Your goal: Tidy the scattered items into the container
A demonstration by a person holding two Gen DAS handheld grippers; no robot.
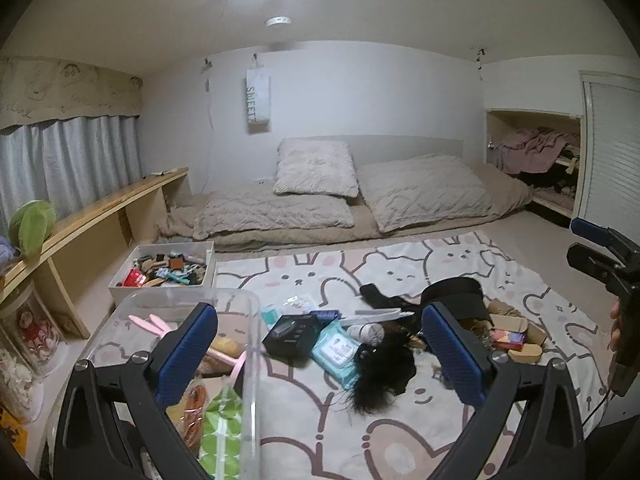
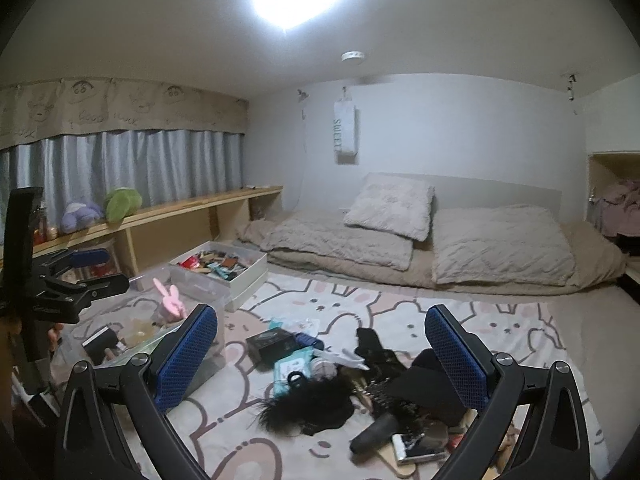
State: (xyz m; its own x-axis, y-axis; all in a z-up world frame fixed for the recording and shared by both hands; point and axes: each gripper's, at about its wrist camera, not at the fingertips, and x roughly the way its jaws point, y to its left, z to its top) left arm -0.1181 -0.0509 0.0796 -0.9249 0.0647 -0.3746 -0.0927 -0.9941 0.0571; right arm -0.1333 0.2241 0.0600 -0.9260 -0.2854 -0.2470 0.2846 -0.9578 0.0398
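I had both grippers up over the bunny rug (image 1: pixel 460 264) with nothing in either. My left gripper (image 1: pixel 320 348) stood wide open, its blue pads (image 1: pixel 188 344) well apart; the left pad hung over the clear bin (image 1: pixel 252 320) and the right one over the pile. My right gripper (image 2: pixel 320 352) was just as wide and empty, raised above the clutter.

The clear bin sat on the rug at the left of the pile. Inside it I could see a pink bunny-ear clip (image 1: pixel 150 323), a green-and-white packet (image 1: pixel 222 428) and a small black-and-white box (image 2: pixel 100 336).

The loose things lay in a heap in the middle of the rug: a black box (image 1: pixel 292 332), touching a teal wipes pack (image 1: pixel 336 350), with a clump of black hair (image 1: pixel 380 376) lying partly over the pack. To the right of those were a black cap (image 1: pixel 456 292), some cardboard pieces (image 1: pixel 516 320) and a small red packet (image 1: pixel 508 338). From the right camera I also made out a black handle-shaped thing (image 2: pixel 376 432) near the front edge; what it was I could not tell.

A white box (image 1: pixel 168 266) full of small items stood beyond the bin, close to the bedding (image 1: pixel 280 212).
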